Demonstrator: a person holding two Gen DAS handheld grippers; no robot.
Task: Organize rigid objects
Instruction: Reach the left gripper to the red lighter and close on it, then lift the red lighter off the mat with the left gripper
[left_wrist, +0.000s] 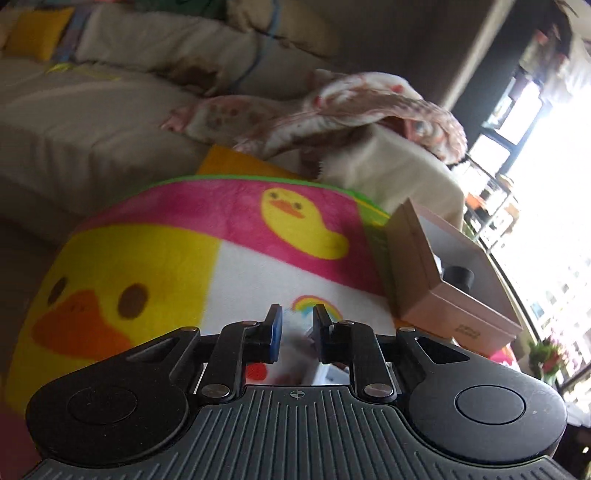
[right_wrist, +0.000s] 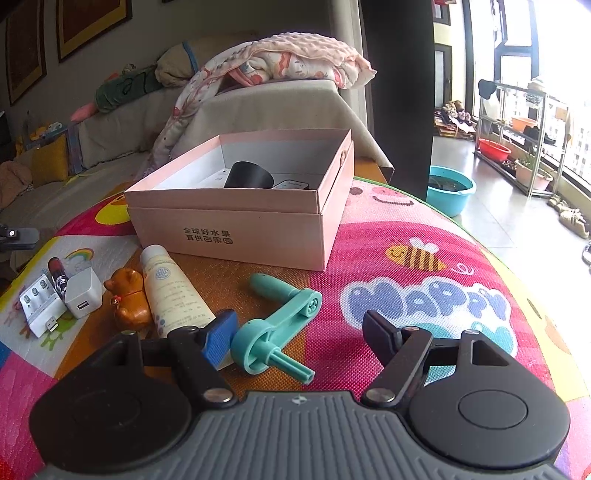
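1. Left wrist view, left to centre: a duck-print cover (left_wrist: 155, 258) in yellow, pink and white lies over the surface and fills the middle of the frame.
2. Left tongs (left_wrist: 297, 332), lower centre: the pads stand close together with a narrow gap. Something blurred sits between them; whether they grip it cannot be told.
3. Left wrist view, right of centre: the pink box (left_wrist: 458, 291) rests on the surface at the cover's right edge, lid off, with a black cylinder (left_wrist: 459, 276) inside.
4. Right wrist view, far left: a white battery charger (right_wrist: 37, 308), a white USB adapter (right_wrist: 83, 293) and a red-capped lipstick (right_wrist: 58, 273) lie close together on the surface.
5. Just right of them: a brown bear figurine (right_wrist: 129, 299), touching a white cream tube (right_wrist: 173, 291) that lies flat, cap toward the box.
6. Centre: a teal crank handle (right_wrist: 280, 325) lies flat on the colourful mat (right_wrist: 424, 266), below the box and apart from it.
7. Upper centre: the pink box (right_wrist: 240, 221), open, holds the black cylinder (right_wrist: 247, 175) and a white item, only partly seen.
8. Right tongs (right_wrist: 299, 336), lower centre: released, fingers spread wide to either side of the crank handle, holding nothing.
9. Far right: a teal basin (right_wrist: 450, 188) stands on the floor.
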